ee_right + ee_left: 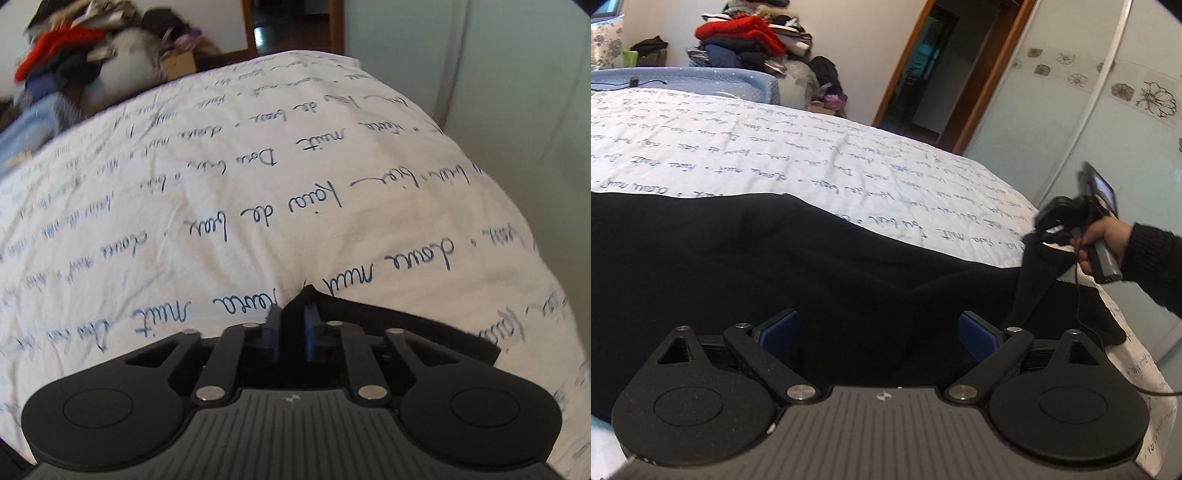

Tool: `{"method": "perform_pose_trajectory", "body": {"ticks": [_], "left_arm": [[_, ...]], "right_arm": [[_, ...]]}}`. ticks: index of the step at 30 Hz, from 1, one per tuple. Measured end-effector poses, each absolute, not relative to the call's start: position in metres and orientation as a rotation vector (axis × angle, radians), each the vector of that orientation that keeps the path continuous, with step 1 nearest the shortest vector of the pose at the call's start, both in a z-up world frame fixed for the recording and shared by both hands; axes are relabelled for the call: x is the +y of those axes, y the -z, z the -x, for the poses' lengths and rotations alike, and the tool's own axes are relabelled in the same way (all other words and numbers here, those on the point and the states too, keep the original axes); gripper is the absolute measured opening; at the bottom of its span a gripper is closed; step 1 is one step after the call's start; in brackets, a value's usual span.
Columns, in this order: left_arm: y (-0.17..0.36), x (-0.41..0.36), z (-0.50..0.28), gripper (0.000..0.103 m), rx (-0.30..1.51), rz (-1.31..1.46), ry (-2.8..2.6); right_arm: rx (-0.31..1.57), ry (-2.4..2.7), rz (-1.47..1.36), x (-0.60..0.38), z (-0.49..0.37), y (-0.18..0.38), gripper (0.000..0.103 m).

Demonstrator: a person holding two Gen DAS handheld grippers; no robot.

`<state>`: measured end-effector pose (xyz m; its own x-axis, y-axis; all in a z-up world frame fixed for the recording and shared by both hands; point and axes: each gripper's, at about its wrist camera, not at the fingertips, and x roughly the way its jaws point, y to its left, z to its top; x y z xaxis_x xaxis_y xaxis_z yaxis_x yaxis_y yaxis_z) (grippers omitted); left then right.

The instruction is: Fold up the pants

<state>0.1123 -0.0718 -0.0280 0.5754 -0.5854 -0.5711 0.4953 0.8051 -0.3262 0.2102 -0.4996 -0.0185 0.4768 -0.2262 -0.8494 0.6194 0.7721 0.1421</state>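
1. My left fingers (877,338) stand wide apart with nothing between the blue pads; the black pants (775,266) lie spread on the bed directly ahead of and under them.
2. My right fingers (291,334) are nearly closed, pinching a corner of the pants (388,321), which rises just past the pads and trails off to their right as a dark band.
3. In the left wrist view, my right hand (1108,240) sits far to the right of the left fingers, holding its tool at the bed's edge, with a strip of the pants pulled up from the bed to it.
4. The bed's white quilt (258,177) stretches away beyond both sets of fingers.
5. Far ahead and to the left, a pile of clothes (746,37) topped with a red garment is stacked against the wall.
6. Ahead right of the left fingers is an open wooden-framed doorway (938,70), and further right a frosted sliding panel (1100,110) with flower motifs.
7. The quilt carries rows of blue cursive script; it appears upside down, and I cannot read the words with confidence.
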Motion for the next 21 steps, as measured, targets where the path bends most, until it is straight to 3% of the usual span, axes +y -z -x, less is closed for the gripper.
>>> {"method": "perform_pose_trajectory", "body": {"ticks": [11,21], "left_arm": [[0.024,-0.069,-0.114,0.098,0.750,0.158,0.585],[0.024,-0.093,-0.101,0.098,0.759,0.093,0.592]], "right_arm": [[0.630,0.450,-0.715,-0.512,-0.131,-0.010,0.002],[0.460,0.385,-0.864,-0.522,-0.024,-0.029,0.002]]}}
